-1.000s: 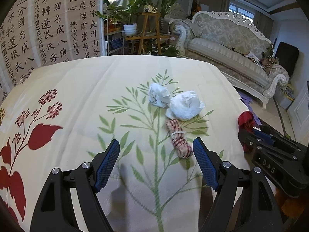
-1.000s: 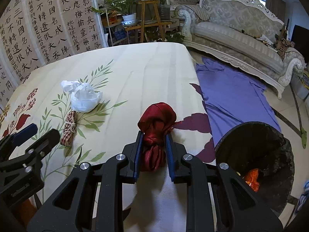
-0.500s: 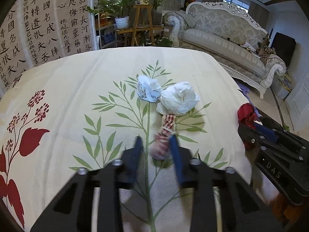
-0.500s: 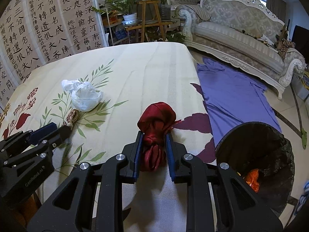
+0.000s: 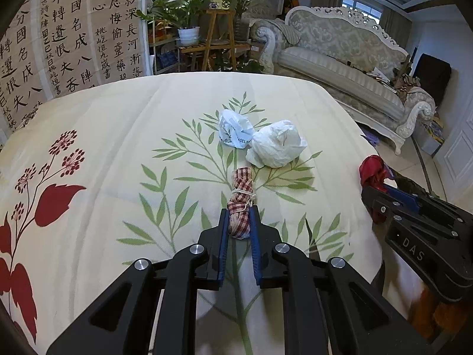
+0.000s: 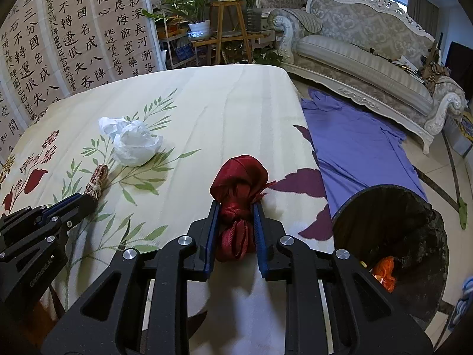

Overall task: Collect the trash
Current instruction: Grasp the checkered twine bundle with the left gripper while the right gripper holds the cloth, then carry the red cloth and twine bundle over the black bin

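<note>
The left gripper (image 5: 239, 222) is clamping the near end of a red-and-white checked cloth bundle (image 5: 241, 204), tied round its middle with pale string, as it is lying on the floral tablecloth (image 5: 118, 153); the far end is sticking out past the fingertips towards two crumpled white plastic bags (image 5: 276, 148) just beyond it, one of them printed with dark lettering. The grip on the end rather than the middle is probably leaving the tied waist free, so the roll is not being squashed out of shape.

To the right, the right gripper (image 6: 236, 222) is squeezing a knotted dark red cloth (image 6: 238, 183) between its blue pads, holding it near the table's right edge (the side closest to the bin). The black trash bin (image 6: 428, 236) is standing on the floor just right of the table, its mouth open and something orange, possibly a wrapper, already lying inside. A purple sheet (image 6: 354, 142) is spreading over the floor between the table and an ornate sofa (image 6: 369, 59).

With both grippers loaded, the next move is looking like a carry over the bin; the white bags are not yet collected.
</note>
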